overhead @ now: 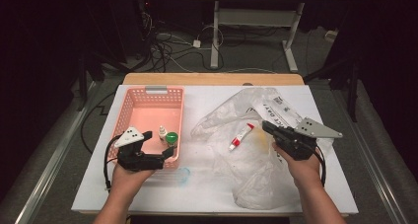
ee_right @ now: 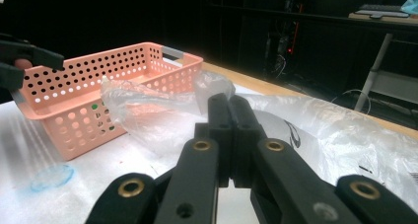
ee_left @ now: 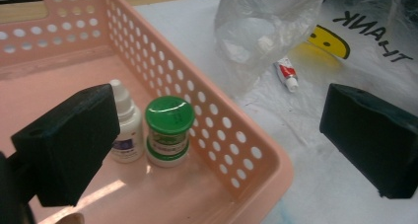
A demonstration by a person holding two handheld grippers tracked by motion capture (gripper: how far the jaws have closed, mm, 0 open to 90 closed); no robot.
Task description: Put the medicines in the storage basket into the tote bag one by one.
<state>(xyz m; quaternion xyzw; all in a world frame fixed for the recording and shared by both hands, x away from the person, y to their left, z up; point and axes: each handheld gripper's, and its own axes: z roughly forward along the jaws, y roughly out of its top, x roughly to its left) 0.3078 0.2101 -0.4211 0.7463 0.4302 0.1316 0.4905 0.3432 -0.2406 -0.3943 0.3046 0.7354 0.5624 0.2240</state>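
A pink perforated basket (overhead: 148,91) sits at the table's left and holds a small white dropper bottle (overhead: 162,133) and a green-lidded jar (overhead: 171,138). My left gripper (overhead: 170,152) is open at the basket's near right corner. In the left gripper view, one jaw hangs over the basket floor beside the bottle (ee_left: 125,130) and jar (ee_left: 167,128), the other over the table outside the wall. A red-and-white tube (overhead: 241,136) lies on a crumpled clear plastic bag (overhead: 246,174). My right gripper (overhead: 266,127) hovers over the bag, shut, with nothing seen between the jaws (ee_right: 229,113).
The table is covered in white with a blue smudge (overhead: 182,174) near the basket's front corner. The bag (ee_right: 148,110) spreads over the right half and rises next to the basket (ee_right: 74,115). Cables and desk legs stand beyond the far edge.
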